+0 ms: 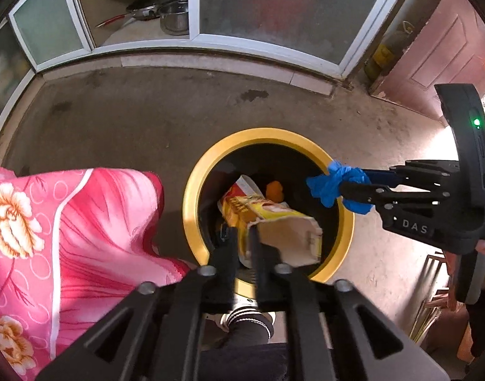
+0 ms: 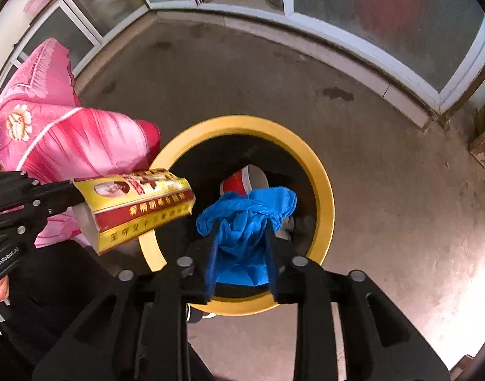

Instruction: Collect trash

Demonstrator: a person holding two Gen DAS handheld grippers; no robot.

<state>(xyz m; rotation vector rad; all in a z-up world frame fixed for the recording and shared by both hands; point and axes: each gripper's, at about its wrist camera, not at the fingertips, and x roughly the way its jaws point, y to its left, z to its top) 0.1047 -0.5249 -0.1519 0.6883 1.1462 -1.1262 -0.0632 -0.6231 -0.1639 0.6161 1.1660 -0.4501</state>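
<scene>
- Bare grey concrete floor (image 1: 147,111) fills the room, with white-framed frosted glass panels along the top of both views and a pink floral quilt (image 1: 68,222) at the left.
- Centre frame stands a round yellow-rimmed trash bin (image 1: 198,190) with a dark inside; a red-and-white paper cup (image 2: 245,181) and something orange, too small to name, already lie in it.
- Left tool (image 1: 242,238) has narrow jaws with a torn yellow-and-red cardboard carton (image 1: 274,222) between them, over the lower part of the bin mouth. Whether the pads bite or have just let go I cannot tell.
- Right tool (image 2: 242,254) holds a crumpled blue rubber glove (image 2: 242,219) between moderately parted jaws, over the bin opening; in the left view it hangs at the bin's right rim.
- Carton, by my judgement: light, fairly stiff but crushable, open at one torn end. Best pinched across a flat wall near an edge, as it is here; a long piece like this may swing or catch on the rim.
- Glove, by my judgement: very light, limp, stretchy, slightly clingy. Grip the bunched middle; it may stick to a pad instead of dropping.
</scene>
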